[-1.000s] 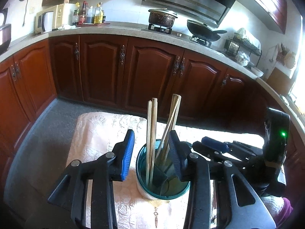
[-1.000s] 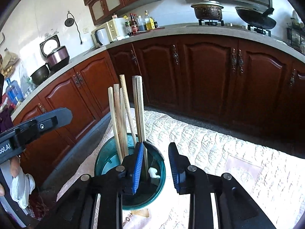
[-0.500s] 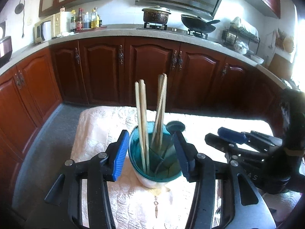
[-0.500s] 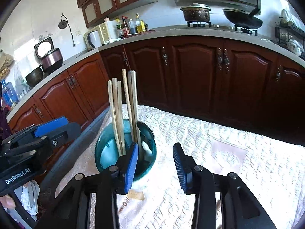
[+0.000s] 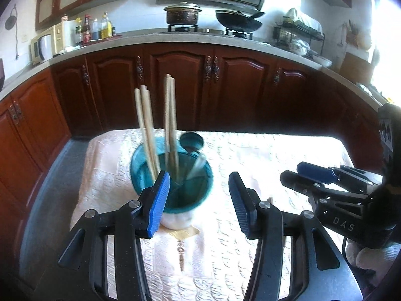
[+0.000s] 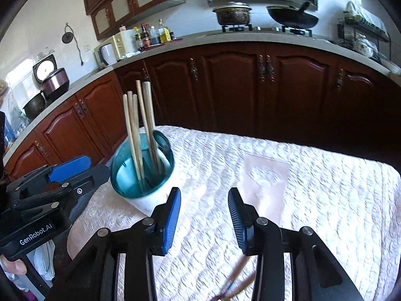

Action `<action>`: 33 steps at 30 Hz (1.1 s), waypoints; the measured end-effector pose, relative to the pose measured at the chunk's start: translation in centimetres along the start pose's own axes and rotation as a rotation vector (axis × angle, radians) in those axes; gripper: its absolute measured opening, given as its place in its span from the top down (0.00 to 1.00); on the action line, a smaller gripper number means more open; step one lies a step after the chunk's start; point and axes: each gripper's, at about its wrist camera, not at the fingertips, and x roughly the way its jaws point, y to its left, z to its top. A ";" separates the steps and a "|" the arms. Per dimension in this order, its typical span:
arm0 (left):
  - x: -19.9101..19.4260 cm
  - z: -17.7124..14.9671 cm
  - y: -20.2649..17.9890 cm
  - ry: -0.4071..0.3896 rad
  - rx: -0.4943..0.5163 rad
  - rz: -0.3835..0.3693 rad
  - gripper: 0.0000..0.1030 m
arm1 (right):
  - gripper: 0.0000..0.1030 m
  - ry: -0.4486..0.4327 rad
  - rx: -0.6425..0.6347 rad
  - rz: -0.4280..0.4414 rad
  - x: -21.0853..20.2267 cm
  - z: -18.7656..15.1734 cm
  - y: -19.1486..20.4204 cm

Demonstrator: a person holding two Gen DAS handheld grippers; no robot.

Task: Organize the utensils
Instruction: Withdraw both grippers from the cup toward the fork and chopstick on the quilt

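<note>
**Chopstick holder on table, both grippers clear**

Teal-rimmed holder [image 5: 173, 183] with chopsticks [image 5: 147, 130] upright, near the left edge of the cloth-covered table [image 6: 313, 188]. Left gripper [image 5: 199, 200]: jaws wide, having just opened, nothing between them, holder just beyond its left finger. Right gripper [image 6: 204, 215]: jaws apart, just opened, empty, over bare cloth right of the holder.

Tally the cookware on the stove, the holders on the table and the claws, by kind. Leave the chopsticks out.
Lidded pot: 1
Wok: 1
Utensil holder: 1
Claw: 2, the left claw and the right claw, both open and empty
Total: 5
</note>
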 end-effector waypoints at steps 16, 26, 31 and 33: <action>0.9 -1.5 -4.5 0.057 0.055 -0.061 0.49 | 0.63 0.026 0.070 -0.064 -2.2 -3.8 -3.7; 2.3 -2.4 -6.0 0.103 0.085 -0.082 0.49 | 0.62 0.072 0.131 -0.084 -1.8 -6.2 -6.4; 3.2 -2.8 -6.4 0.130 0.094 -0.085 0.49 | 0.62 0.108 0.158 -0.088 -0.9 -7.4 -7.4; 3.6 -3.1 -6.6 0.143 0.097 -0.087 0.49 | 0.62 0.126 0.175 -0.085 -0.3 -8.2 -8.0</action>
